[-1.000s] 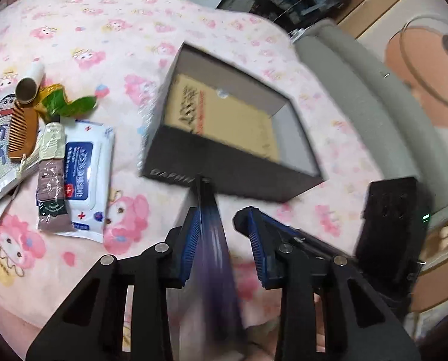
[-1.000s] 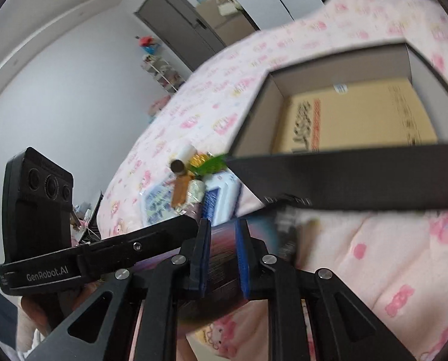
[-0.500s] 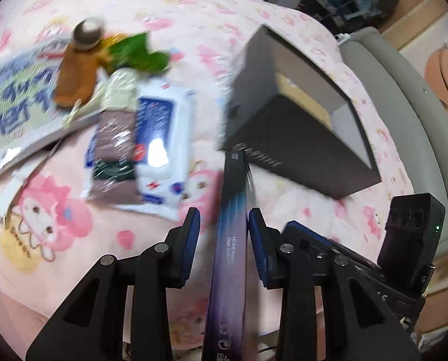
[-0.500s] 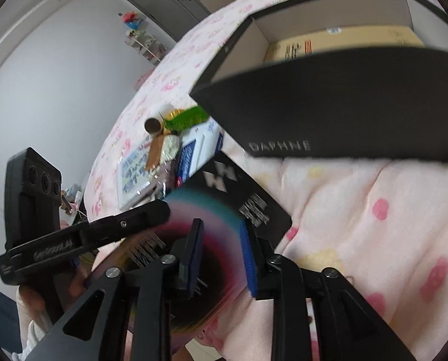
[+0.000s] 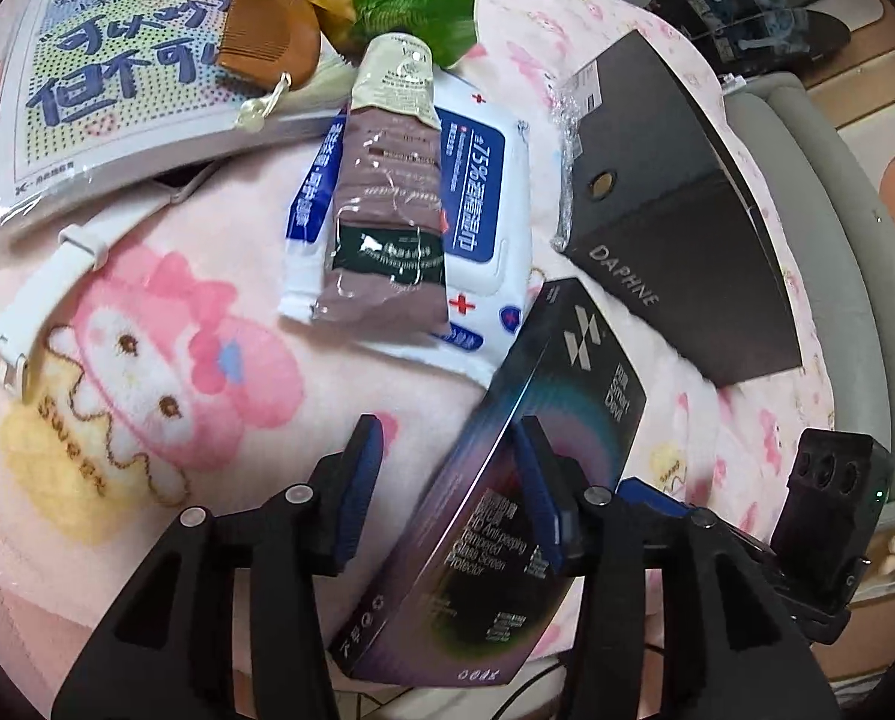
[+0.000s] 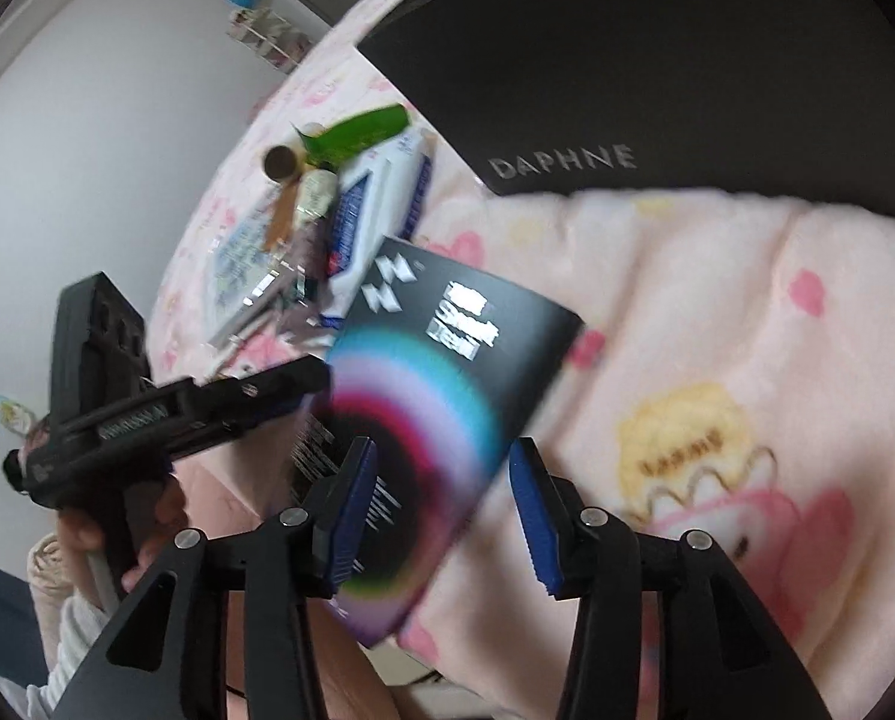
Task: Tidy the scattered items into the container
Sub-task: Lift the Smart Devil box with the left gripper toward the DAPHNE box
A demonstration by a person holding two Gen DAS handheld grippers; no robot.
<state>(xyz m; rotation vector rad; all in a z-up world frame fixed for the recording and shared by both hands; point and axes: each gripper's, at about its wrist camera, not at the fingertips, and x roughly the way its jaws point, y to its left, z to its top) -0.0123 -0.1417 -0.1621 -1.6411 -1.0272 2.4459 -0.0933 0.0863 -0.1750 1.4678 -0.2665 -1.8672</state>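
On the pink cartoon blanket the dark DAPHNE box stands near the far edge, and from here only its outer walls show; I cannot tell what is inside it. Just in front of it lies the flat screen-protector box, tilted, one corner resting over the white wet-wipes pack. The left gripper has its fingers spread wide, one blue pad against the box's face and the other standing clear on the blanket side. The right gripper is also spread wide, the box lying between its fingers without being pinched. Beyond the wipes, a brown tube lies on top of the pack, with a wooden comb, a green wrapper and a printed packet crowded together.
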